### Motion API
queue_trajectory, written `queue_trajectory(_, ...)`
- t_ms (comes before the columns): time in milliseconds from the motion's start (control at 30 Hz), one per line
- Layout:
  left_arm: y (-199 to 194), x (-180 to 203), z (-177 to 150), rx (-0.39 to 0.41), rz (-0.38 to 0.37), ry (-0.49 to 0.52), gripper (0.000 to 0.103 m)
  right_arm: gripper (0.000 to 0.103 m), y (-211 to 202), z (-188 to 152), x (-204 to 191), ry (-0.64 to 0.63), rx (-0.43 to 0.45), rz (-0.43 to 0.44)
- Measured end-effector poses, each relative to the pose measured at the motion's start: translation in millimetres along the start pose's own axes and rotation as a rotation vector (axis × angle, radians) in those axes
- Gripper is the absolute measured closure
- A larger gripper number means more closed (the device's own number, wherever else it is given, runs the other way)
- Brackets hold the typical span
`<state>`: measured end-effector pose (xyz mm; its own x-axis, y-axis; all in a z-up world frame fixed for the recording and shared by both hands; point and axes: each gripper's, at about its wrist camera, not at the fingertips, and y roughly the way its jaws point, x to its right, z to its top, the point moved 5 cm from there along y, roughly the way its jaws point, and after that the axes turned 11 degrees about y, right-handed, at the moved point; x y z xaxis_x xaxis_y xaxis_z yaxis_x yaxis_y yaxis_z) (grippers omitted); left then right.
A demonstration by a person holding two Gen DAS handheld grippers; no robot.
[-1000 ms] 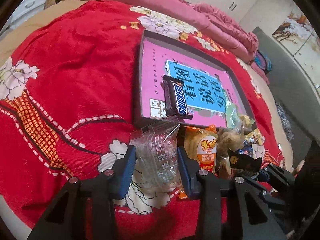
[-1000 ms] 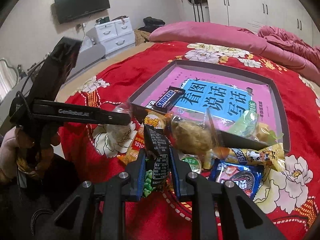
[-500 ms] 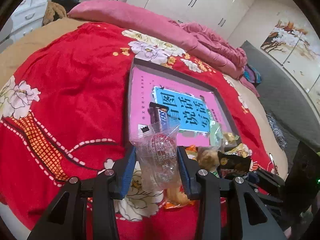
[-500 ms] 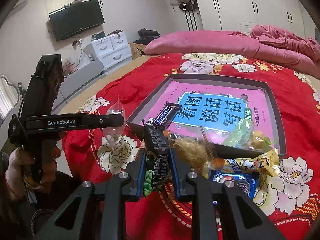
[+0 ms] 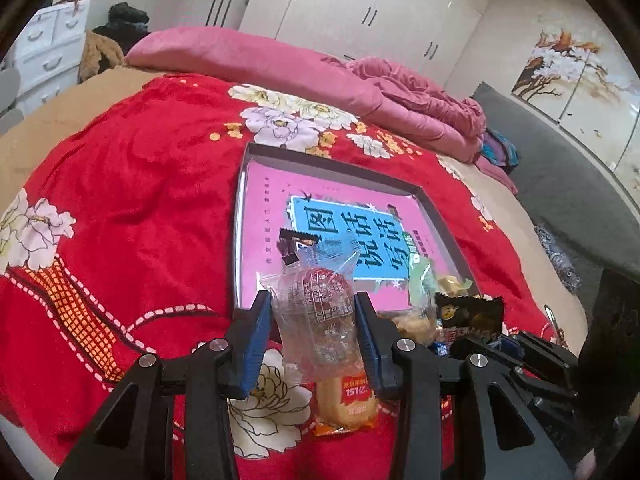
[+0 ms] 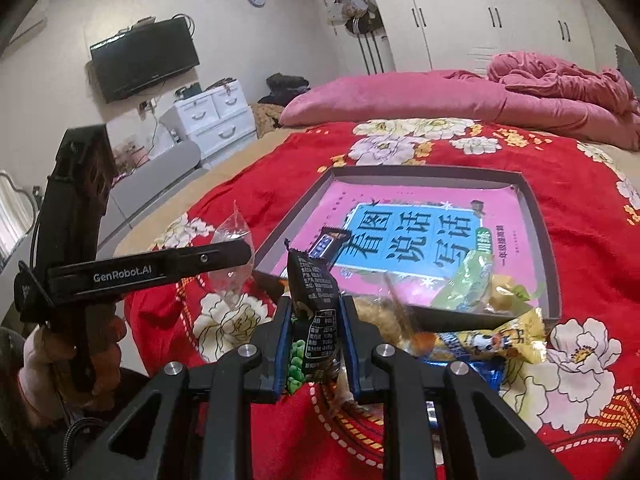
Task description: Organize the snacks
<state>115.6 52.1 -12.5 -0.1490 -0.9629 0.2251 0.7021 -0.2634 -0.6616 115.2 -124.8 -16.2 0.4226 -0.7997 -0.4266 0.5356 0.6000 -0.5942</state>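
Observation:
My left gripper (image 5: pixel 313 306) is shut on a clear plastic snack packet (image 5: pixel 320 320) and holds it above the red blanket, just short of the grey tray (image 5: pixel 332 164). My right gripper (image 6: pixel 314 314) is shut on a black snack packet (image 6: pixel 316 292) that stands upright between the pads; the same black packet (image 5: pixel 468 314) shows in the left wrist view. A pink and blue book lines the tray (image 6: pixel 424 172), and a Snickers bar (image 6: pixel 330 242) lies on it near the front left corner. A green packet (image 6: pixel 468 276) rests in the front right corner.
Loose snacks lie on the blanket before the tray: an orange packet (image 5: pixel 352 396), a yellow packet (image 6: pixel 500 336) and a blue one (image 6: pixel 480 372). A pink pillow (image 6: pixel 400 96) and quilt (image 6: pixel 560 80) sit behind. A hand (image 6: pixel 72 344) grips the left tool.
Both grippers have risen off the blanket with their packets still clamped. The orange packet under the clear one is now uncovered below the left gripper.

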Motion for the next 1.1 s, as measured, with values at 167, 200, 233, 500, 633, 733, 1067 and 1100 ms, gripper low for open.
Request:
queue_trajectory(167, 1, -3, 1, 0.007, -0.016, -0.045, 0.061, 0.08, -5, 7, 8, 0.028, 0.028, -0.012)
queue_trajectory(200, 1, -4, 2, 0.008, -0.019, -0.054, 0.061, 0.08, -6, 8, 9, 0.032, 0.032, -0.013)
queue_trajectory(233, 2, -5, 2, 0.009, -0.016, -0.058, 0.06, 0.08, -7, 10, 10, 0.039, 0.038, -0.013)
queue_trajectory(500, 6, -4, 8, 0.023, 0.001, -0.055, 0.061, 0.08, -12, 18, 18, 0.064, 0.063, -0.019)
queue_trajectory(633, 6, -1, 10, 0.035, 0.031, -0.03, 0.061, 0.08, -14, 21, 21, 0.069, 0.076, -0.023)
queue_trajectory(733, 6, 0, 12, 0.044, 0.055, -0.014, 0.06, 0.08, -16, 23, 24, 0.078, 0.085, -0.022)
queue_trajectory(1067, 19, -9, 16, 0.029, 0.076, -0.027, 0.06, 0.08, -22, 34, 39, 0.117, 0.113, -0.037)
queue_trajectory(1100, 20, -10, 15, 0.029, 0.077, -0.028, 0.06, 0.08, -22, 35, 41, 0.12, 0.116, -0.039)
